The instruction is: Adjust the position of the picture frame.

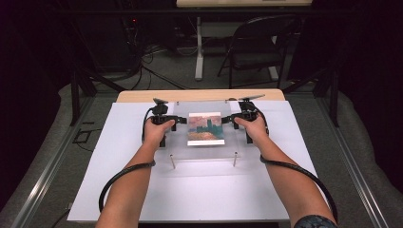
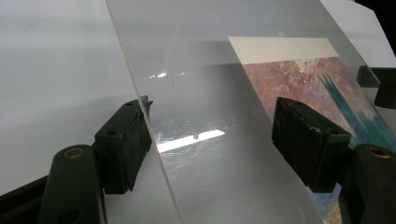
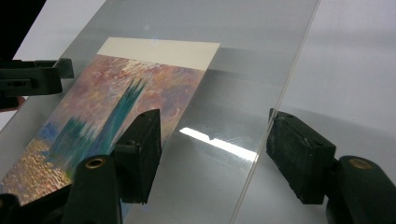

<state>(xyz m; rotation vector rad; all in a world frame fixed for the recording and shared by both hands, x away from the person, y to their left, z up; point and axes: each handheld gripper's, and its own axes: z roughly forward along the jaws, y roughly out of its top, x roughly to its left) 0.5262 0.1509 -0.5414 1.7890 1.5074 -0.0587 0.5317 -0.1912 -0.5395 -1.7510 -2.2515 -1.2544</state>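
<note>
Seen from above: clear sheet (image 1: 204, 130) over a painted print (image 1: 206, 128), in the middle of a white board (image 1: 199, 190), with small metal posts (image 1: 173, 161) at the near corners. Left gripper (image 1: 179, 120) at the sheet's left edge, right gripper (image 1: 226, 119) at its right edge, each held in a hand, facing each other across the print.

In the left gripper view: jaws wide apart, straddling the sheet's (image 2: 210, 121) edge. One pad (image 2: 126, 144) just beside that edge, possibly touching; the other pad (image 2: 308, 140) well off it, above the sheet's face near the print (image 2: 308, 81). Not clamped. Right gripper's tip (image 2: 378, 84) visible at the far edge.

In the right gripper view: jaws likewise wide, set across the sheet's (image 3: 219, 135) edge. One pad (image 3: 142, 149) over the face just beside the print (image 3: 116, 112), the other pad (image 3: 299, 158) outside the edge, above the board (image 3: 355, 70), with a gap between pad and edge. Nothing gripped. Left gripper (image 3: 32, 79) in view beyond the print.

Whether the sheet lay flat on the print or stood raised on the posts: impossible to tell.
</note>
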